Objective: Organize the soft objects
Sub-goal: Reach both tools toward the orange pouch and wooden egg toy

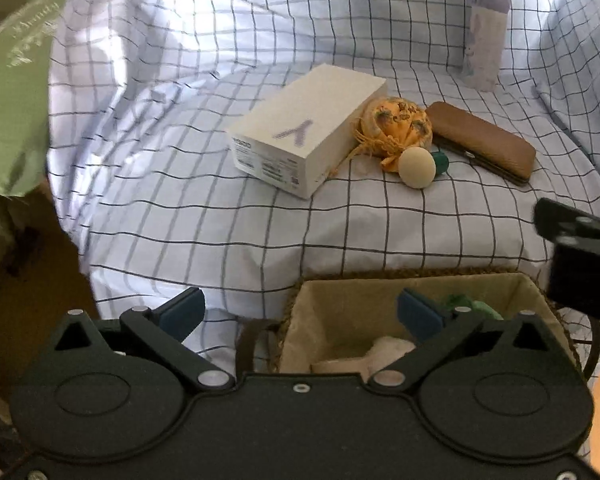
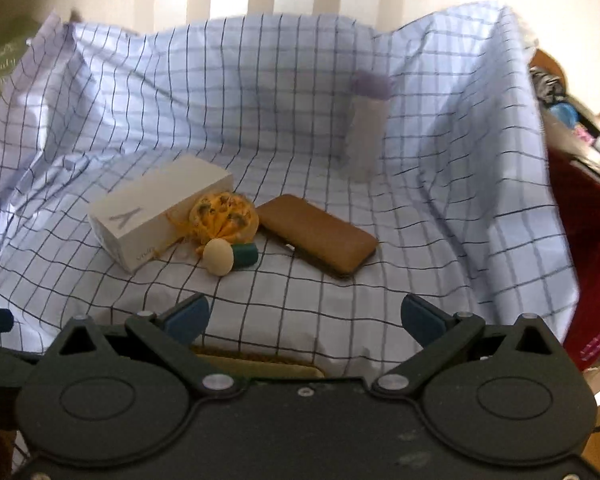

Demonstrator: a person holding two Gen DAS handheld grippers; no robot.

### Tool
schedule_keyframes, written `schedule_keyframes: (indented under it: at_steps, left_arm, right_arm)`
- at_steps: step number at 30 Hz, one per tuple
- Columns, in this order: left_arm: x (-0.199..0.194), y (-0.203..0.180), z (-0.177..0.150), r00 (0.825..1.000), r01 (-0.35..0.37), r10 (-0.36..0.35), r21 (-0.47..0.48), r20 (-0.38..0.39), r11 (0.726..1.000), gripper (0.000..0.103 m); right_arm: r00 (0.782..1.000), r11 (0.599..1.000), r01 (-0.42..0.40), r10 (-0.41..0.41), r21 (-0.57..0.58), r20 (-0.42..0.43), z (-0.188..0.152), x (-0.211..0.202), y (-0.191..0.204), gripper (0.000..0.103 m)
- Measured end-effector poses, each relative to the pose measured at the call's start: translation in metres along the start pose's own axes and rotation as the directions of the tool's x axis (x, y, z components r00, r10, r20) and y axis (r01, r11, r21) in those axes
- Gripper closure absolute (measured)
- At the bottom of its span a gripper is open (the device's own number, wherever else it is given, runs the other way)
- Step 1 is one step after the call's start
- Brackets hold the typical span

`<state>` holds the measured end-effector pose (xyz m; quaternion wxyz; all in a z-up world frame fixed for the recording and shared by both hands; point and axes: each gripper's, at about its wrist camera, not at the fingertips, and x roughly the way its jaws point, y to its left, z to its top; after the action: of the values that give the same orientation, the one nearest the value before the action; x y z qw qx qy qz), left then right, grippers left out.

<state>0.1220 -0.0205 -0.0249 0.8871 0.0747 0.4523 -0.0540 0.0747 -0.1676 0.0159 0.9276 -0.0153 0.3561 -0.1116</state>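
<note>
An orange patterned cloth bundle [image 1: 396, 128] lies on the checked sheet [image 1: 180, 184] beside a cream ball with a green base [image 1: 418, 168]. Both also show in the right wrist view: the bundle [image 2: 224, 216] and the ball [image 2: 219, 262]. A lined woven basket [image 1: 352, 300] sits at the near edge, holding a cream soft item [image 1: 380, 354] and a green one [image 1: 476, 306]. My left gripper [image 1: 300, 316] is open and empty over the basket's left rim. My right gripper [image 2: 306, 320] is open and empty above the basket's edge [image 2: 260, 364].
A white box [image 1: 304, 136] lies left of the bundle and a brown case [image 1: 484, 140] right of it. A purple-capped tube [image 1: 484, 36] stands at the back. A green bag [image 1: 12, 80] hangs at left. Red clutter [image 2: 580, 240] lies at right.
</note>
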Motion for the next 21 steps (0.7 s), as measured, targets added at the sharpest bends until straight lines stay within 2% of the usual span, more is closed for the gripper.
schedule_keyframes:
  at_steps: [8,12,15,21]
  left_arm:
    - [0.024,0.006,0.017,0.999,0.041,-0.041,-0.016,0.022,0.999,0.004]
    - [0.037,0.012,0.021,0.998,0.056,-0.056,-0.038,0.01,0.998,0.004]
    - [0.046,0.018,0.021,0.997,0.073,-0.074,-0.067,-0.01,0.995,0.004]
    - [0.058,0.029,0.021,0.993,0.106,-0.111,-0.119,-0.035,0.987,0.004]
  right_arm:
    - [0.996,0.997,-0.068,0.066,-0.026,-0.053,0.024,0.051,0.005,0.002]
    - [0.991,0.994,-0.107,0.104,-0.037,-0.082,0.031,0.075,0.012,0.01]
    - [0.991,0.991,-0.119,0.115,-0.06,-0.069,0.036,0.088,0.02,0.015]
    - [0.986,0.981,-0.16,0.153,-0.108,-0.07,0.042,0.112,0.033,0.02]
